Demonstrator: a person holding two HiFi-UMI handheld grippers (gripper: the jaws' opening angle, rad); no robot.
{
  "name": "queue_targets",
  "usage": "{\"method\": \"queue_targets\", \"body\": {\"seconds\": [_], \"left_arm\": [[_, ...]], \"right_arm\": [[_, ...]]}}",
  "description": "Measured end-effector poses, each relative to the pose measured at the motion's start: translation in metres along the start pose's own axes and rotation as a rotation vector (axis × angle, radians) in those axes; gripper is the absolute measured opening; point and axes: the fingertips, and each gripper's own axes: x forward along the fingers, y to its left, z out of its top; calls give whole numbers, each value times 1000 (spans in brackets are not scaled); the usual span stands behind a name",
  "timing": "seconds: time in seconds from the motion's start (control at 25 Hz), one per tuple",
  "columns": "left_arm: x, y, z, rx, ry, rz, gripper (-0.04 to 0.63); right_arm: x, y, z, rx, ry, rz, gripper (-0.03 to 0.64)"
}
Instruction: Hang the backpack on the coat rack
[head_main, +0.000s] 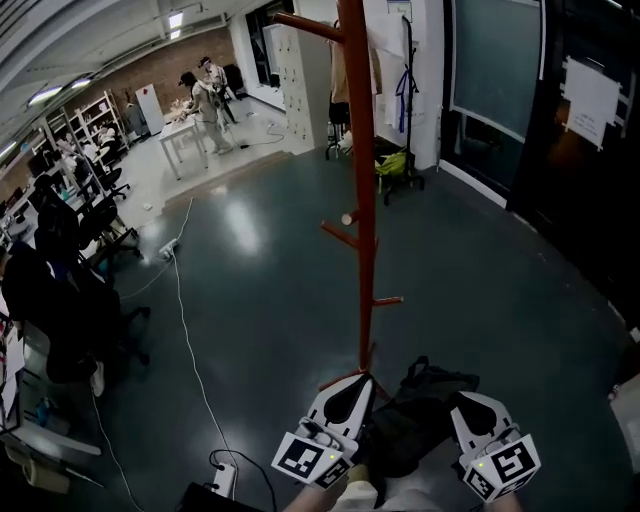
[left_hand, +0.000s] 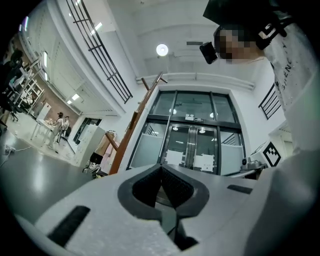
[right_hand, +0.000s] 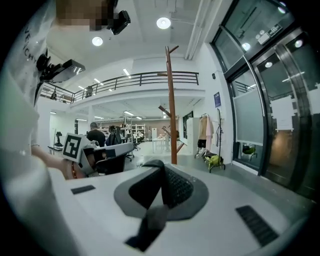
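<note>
Head view: backpack (head_main: 420, 425) at coat rack (head_main: 357, 150) foot, open floor (head_main: 270, 300) leftward; left gripper (head_main: 354, 386), right gripper (head_main: 464, 404) fingers clenched, empty.

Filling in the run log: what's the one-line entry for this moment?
left tool shut; right tool shut on strap; backpack on floor; coat rack bare

The head view is dim, with lamp glare on the floor (head_main: 240, 235). Both gripper views are brighter, with strongly curved edges that are perhaps soft.

Black backpack (head_main: 424, 402), red-brown coat rack (head_main: 357, 150)
</note>
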Motion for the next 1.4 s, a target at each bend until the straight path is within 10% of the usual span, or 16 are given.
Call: {"method": "queue_targets", "body": {"seconds": [0.8, 1.4], "left_arm": [[80, 100, -64, 33, 5, 351, 11], [91, 160, -138, -59, 62, 414, 9]], "right_arm": [[170, -105, -22, -57, 90, 267, 29], [278, -141, -41, -199, 141, 310, 29]]}}
